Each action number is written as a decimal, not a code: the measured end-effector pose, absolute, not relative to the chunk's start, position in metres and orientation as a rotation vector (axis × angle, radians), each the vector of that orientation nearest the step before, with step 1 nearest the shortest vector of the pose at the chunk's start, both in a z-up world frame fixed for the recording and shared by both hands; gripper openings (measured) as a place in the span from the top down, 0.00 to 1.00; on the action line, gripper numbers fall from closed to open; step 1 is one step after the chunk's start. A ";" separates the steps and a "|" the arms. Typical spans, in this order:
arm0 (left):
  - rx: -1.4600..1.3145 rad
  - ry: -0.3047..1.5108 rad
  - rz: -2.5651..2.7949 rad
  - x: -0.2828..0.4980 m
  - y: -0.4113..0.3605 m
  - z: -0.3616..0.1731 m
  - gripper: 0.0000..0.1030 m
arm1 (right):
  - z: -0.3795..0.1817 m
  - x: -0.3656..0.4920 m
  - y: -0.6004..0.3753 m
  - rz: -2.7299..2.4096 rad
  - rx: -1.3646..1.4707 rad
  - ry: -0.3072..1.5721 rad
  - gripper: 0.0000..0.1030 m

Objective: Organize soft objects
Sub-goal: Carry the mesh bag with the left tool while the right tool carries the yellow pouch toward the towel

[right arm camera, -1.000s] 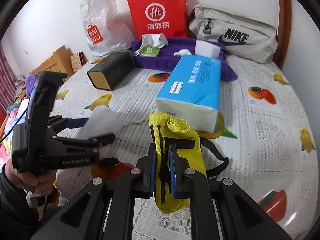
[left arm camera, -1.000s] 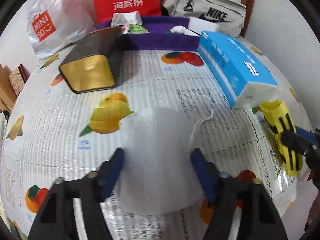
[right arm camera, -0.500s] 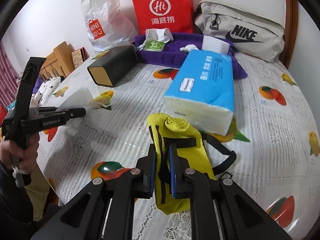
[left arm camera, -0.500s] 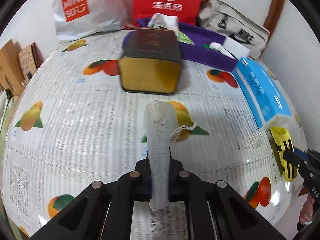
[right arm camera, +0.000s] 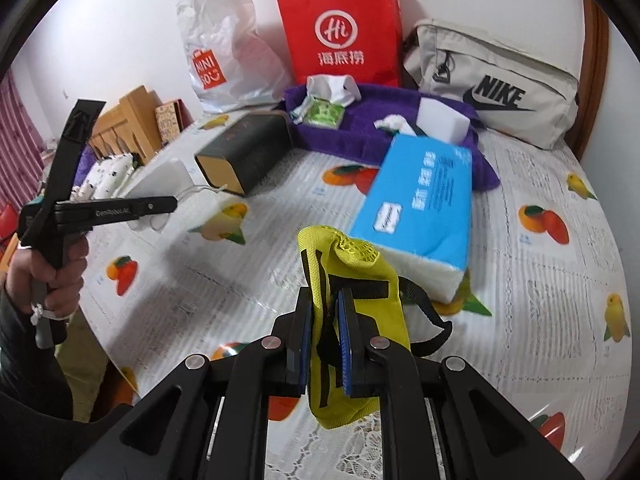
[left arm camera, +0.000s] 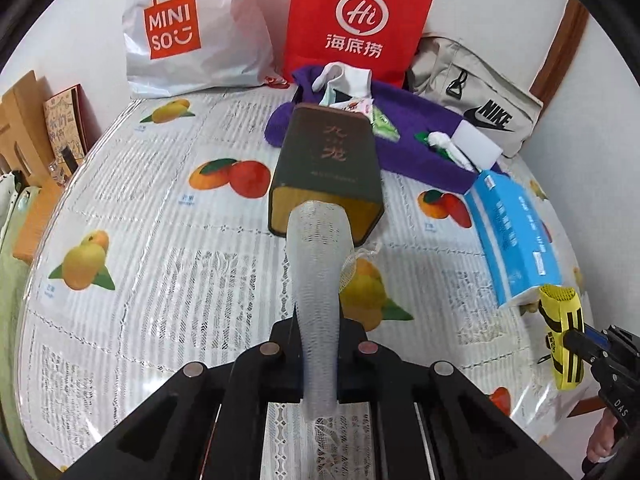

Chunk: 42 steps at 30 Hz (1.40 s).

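Observation:
My left gripper (left arm camera: 320, 346) is shut on a white mesh pouch (left arm camera: 318, 256), which hangs lifted off the fruit-print tablecloth (left arm camera: 160, 272) in front of a dark box with a gold end (left arm camera: 328, 164). From the right wrist view the left gripper (right arm camera: 170, 204) is at the left, with the white pouch (right arm camera: 166, 176) in its tips. My right gripper (right arm camera: 326, 332) is shut on a yellow mesh pouch (right arm camera: 352, 268) with black straps, held above the table. That yellow pouch (left arm camera: 562, 332) also shows at the right edge of the left wrist view.
A purple towel (right arm camera: 372, 140) at the back carries a white sock, green packets and a white sponge block (right arm camera: 442, 118). A blue tissue pack (right arm camera: 424, 200) lies in front of it. A red paper bag (right arm camera: 340, 28), a Miniso bag (right arm camera: 224, 60) and a Nike bag (right arm camera: 492, 84) line the wall.
The left gripper closed on the white pouch, lifted it off the cloth and carried it toward the dark box. The right gripper rose a little with the yellow pouch.

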<state>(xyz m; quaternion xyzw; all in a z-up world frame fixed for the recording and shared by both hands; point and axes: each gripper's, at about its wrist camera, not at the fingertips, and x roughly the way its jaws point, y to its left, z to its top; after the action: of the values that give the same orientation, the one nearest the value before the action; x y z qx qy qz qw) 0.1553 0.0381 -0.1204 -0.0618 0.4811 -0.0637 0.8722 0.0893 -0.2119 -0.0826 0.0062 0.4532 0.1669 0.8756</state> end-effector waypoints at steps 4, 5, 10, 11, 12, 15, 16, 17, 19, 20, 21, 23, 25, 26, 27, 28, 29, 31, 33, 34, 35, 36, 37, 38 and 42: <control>-0.116 1.021 -0.126 0.155 0.039 -0.112 0.92 | -0.066 0.092 -0.212 0.363 0.024 0.939 0.88; -0.110 1.024 -0.125 0.155 0.039 -0.110 0.92 | -0.062 0.093 -0.212 0.372 0.029 0.940 0.88; -0.109 1.012 -0.110 0.155 0.048 -0.094 0.92 | -0.043 0.093 -0.216 0.361 0.033 0.934 0.88; -0.102 1.011 -0.097 0.155 0.049 -0.089 0.92 | -0.041 0.093 -0.217 0.353 0.030 0.934 0.88; -0.096 1.008 -0.096 0.155 0.049 -0.086 0.92 | -0.039 0.095 -0.219 0.343 0.024 0.937 0.88; -0.103 0.994 -0.104 0.157 0.052 -0.077 0.92 | -0.032 0.098 -0.227 0.320 0.023 0.921 0.88; -0.106 0.994 -0.105 0.159 0.052 -0.076 0.92 | -0.032 0.100 -0.229 0.313 0.022 0.920 0.88; -0.112 0.995 -0.100 0.160 0.053 -0.075 0.92 | -0.031 0.102 -0.231 0.302 0.017 0.918 0.88; -0.122 0.998 -0.100 0.165 0.053 -0.075 0.92 | -0.029 0.106 -0.235 0.292 0.012 0.911 0.88; -0.125 0.995 -0.105 0.167 0.053 -0.074 0.92 | -0.028 0.108 -0.236 0.292 0.012 0.904 0.88; -0.128 0.990 -0.111 0.169 0.053 -0.073 0.92 | -0.027 0.110 -0.237 0.293 0.010 0.899 0.88; -0.133 0.990 -0.126 0.175 0.051 -0.072 0.92 | -0.025 0.115 -0.237 0.293 0.000 0.885 0.88; -0.132 0.990 -0.142 0.182 0.049 -0.070 0.92 | -0.025 0.123 -0.237 0.295 -0.005 0.876 0.88; -0.126 0.992 -0.151 0.187 0.047 -0.069 0.92 | -0.024 0.128 -0.237 0.296 -0.008 0.873 0.88; -0.123 0.994 -0.160 0.190 0.045 -0.067 0.92 | -0.023 0.132 -0.237 0.295 -0.012 0.868 0.88; -0.117 0.999 -0.169 0.194 0.043 -0.066 0.92 | -0.022 0.136 -0.235 0.296 -0.022 0.857 0.88; -0.113 1.001 -0.177 0.199 0.042 -0.065 0.92 | -0.021 0.141 -0.234 0.294 -0.029 0.852 0.88; -0.109 1.003 -0.186 0.205 0.039 -0.063 0.92 | -0.019 0.150 -0.232 0.296 -0.035 0.837 0.88; -0.102 1.003 -0.197 0.213 0.037 -0.061 0.92 | -0.016 0.161 -0.232 0.294 -0.025 0.825 0.88; -0.100 1.003 -0.203 0.217 0.035 -0.061 0.92 | -0.015 0.165 -0.232 0.297 -0.021 0.822 0.88; -0.098 1.001 -0.207 0.222 0.034 -0.061 0.92 | -0.014 0.170 -0.231 0.304 -0.014 0.814 0.88; -0.097 1.002 -0.207 0.225 0.033 -0.060 0.92 | -0.013 0.174 -0.231 0.312 -0.010 0.811 0.88; -0.098 0.999 -0.210 0.231 0.031 -0.059 0.92 | -0.013 0.181 -0.229 0.316 -0.015 0.811 0.88; -0.099 0.996 -0.214 0.235 0.030 -0.059 0.92 | -0.012 0.186 -0.227 0.319 -0.020 0.805 0.88; -0.099 0.985 -0.224 0.253 0.026 -0.056 0.92 | -0.013 0.208 -0.225 0.327 -0.008 0.791 0.88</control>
<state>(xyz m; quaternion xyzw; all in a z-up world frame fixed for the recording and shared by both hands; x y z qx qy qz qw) 0.2526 0.0259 -0.0555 -0.0473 0.4716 -0.1074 0.8740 0.2082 -0.2254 -0.0127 -0.0037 0.3835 0.1585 0.9098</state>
